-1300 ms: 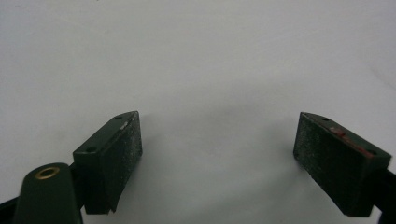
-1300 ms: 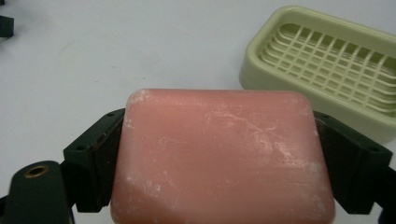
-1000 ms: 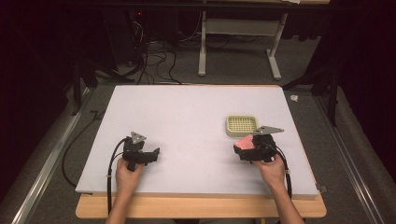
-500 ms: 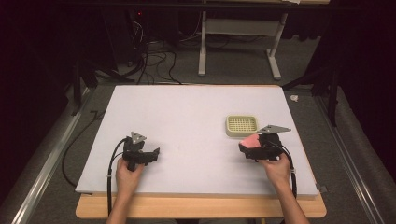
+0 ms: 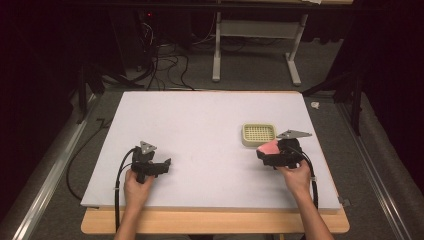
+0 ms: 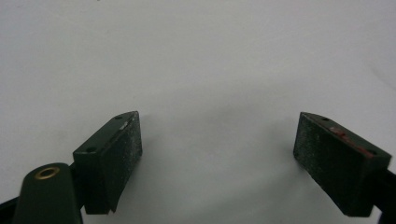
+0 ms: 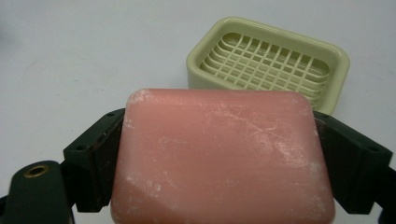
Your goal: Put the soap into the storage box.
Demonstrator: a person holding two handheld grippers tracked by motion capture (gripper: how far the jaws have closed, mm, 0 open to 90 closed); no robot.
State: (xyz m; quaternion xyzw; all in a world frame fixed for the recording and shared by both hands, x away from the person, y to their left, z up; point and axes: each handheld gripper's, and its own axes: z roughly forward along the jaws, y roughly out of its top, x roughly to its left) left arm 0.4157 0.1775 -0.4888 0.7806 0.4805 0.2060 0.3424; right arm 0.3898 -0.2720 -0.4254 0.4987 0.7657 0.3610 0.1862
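Observation:
A pink bar of soap with white scuffs sits between the two jaws of my right gripper, which is shut on it. In the high view the soap is held just above the table at the right, in my right gripper. A pale green soap dish with a grid insert lies just beyond the soap; in the high view the dish is a little behind and left of the gripper. My left gripper rests at the front left, open; its jaws stand wide apart over bare table.
The white table top lies on a wooden board whose front edge shows below. A small white scrap lies off the board's far right corner. Cables and a metal stand sit on the dark floor behind.
My right gripper with the soap has shifted slightly to the right and forward, toward the dish side. The left gripper has stayed where it was.

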